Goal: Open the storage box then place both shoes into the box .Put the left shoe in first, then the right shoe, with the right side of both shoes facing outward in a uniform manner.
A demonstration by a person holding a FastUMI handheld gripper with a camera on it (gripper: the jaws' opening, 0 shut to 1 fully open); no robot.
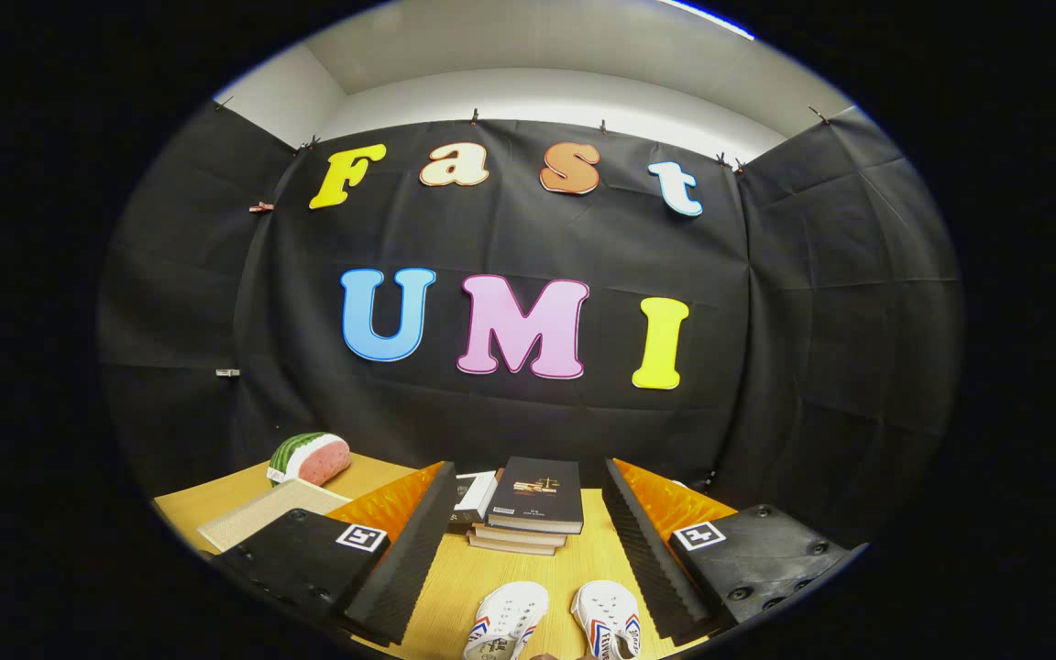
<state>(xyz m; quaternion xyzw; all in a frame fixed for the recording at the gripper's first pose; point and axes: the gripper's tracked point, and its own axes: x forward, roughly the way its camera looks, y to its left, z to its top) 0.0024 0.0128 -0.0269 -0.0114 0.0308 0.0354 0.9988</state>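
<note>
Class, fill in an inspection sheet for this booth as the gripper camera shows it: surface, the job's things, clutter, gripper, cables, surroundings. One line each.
Surface: a wooden table, bare between the fingers.
Job's things: two white shoes, the left-hand shoe and right-hand shoe, side by side between the fingers, toes pointing away; storage box: nothing seen.
Clutter: a stack of books beyond the shoes; a watermelon-slice toy and a flat beige mat further off at the left.
Gripper: the gripper is open, its fingers wide apart and touching nothing.
Cables: nothing seen.
Surroundings: black cloth wall behind the table, pale wall above it.
</note>
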